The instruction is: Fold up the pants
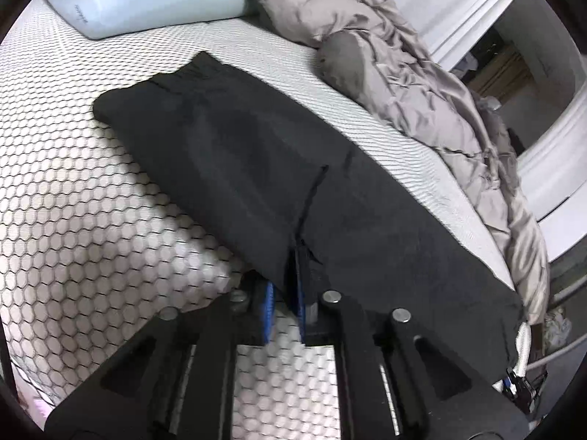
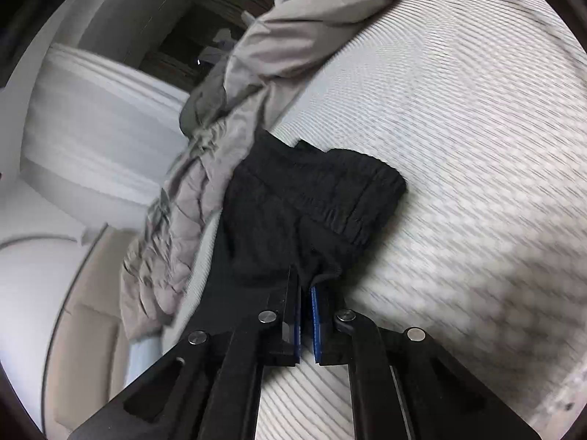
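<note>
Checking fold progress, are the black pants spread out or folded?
Partly folded: black pants lie as one long narrow strip on the mattress.

Black pants (image 1: 256, 168), lying lengthwise, cuffs bunched

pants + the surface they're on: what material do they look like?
Pants: black, matte, thin woven fabric, likely a synthetic or cotton blend; it drapes limp, with a gathered elastic band. Mattress: white knit or quilted textile cover with a hexagon pattern, soft looking. Exact fibres cannot be told.
</note>
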The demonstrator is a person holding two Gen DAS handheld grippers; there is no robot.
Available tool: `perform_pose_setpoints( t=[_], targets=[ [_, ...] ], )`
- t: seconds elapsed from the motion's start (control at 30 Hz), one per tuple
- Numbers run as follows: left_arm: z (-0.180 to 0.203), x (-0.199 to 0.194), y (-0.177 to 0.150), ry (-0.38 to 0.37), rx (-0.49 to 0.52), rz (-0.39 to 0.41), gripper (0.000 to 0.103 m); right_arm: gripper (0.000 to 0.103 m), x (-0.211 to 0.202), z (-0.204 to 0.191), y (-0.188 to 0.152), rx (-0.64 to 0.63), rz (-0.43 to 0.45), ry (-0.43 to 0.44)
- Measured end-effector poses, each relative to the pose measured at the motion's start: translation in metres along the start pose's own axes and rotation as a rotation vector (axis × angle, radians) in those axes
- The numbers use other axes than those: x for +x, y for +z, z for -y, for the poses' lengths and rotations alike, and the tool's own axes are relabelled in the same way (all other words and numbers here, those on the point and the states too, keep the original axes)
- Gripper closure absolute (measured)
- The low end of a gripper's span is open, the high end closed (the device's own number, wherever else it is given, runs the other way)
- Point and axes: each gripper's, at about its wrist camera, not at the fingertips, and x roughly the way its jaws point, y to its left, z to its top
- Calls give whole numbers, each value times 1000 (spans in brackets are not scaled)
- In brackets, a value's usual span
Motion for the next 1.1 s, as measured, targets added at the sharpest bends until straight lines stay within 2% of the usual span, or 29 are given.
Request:
perform_pose_setpoints(
  t=[0.03,0.07,0.1,0.13,0.23,0.27,0.33,0.43,0.47,0.53,0.6,0.63,0.67,0.7,0.73,0.8,0.87,0.93,1.0,1.1],
  targets=[
    [-5,-1,-1,0,-12,-4,92,83,0,2,0,-6,-22,0],
    [-7,0,1,-3,-20,-7,90,74,-1,3,3,10,-23,41],
    [-10,2,1,4,-24,-6,88,64,-1,3,7,26,-15,87],
    [-12,4,3,10,-40,-4,87,45,-2,2,12,30,-6,115],
    [-18,11,5,11,-83,-3,87,31,4,2,23,62,14,111],
    [-18,12,6,18,-88,5,87,30,9,3,26,84,21,109],
    [-19,13,9,30,-105,25,87,31,23,4,36,141,57,71],
    [-21,14,11,30,-130,42,91,77,24,0,40,125,130,-9],
    [-20,13,11,37,-127,45,91,85,20,-4,40,109,140,-1],
    [-19,13,11,66,-104,39,89,86,-7,-5,39,59,165,38],
    [-19,13,10,80,-89,24,86,82,-15,-12,38,-22,157,-24],
    [-18,11,10,92,-79,23,81,63,-12,-9,41,-47,127,-92],
    [-17,8,9,102,-73,22,78,50,-10,-1,43,-34,110,-182],
    [-15,0,8,122,-63,30,68,50,-13,7,45,-11,121,-204],
    [-14,-6,6,134,-56,38,55,50,-20,13,48,21,139,-168],
    [-7,-24,2,142,-27,49,44,41,-42,17,53,51,195,-144],
    [6,-44,-2,115,34,74,34,24,-52,6,61,-2,224,-129],
    [23,-59,-7,116,105,118,2,13,-46,-13,76,-89,185,-102],
    [46,-68,-13,93,188,161,1,8,-37,-33,88,-192,127,-100],
    [78,-62,-18,48,258,179,1,6,10,-71,108,-353,29,-146]
  ],
)
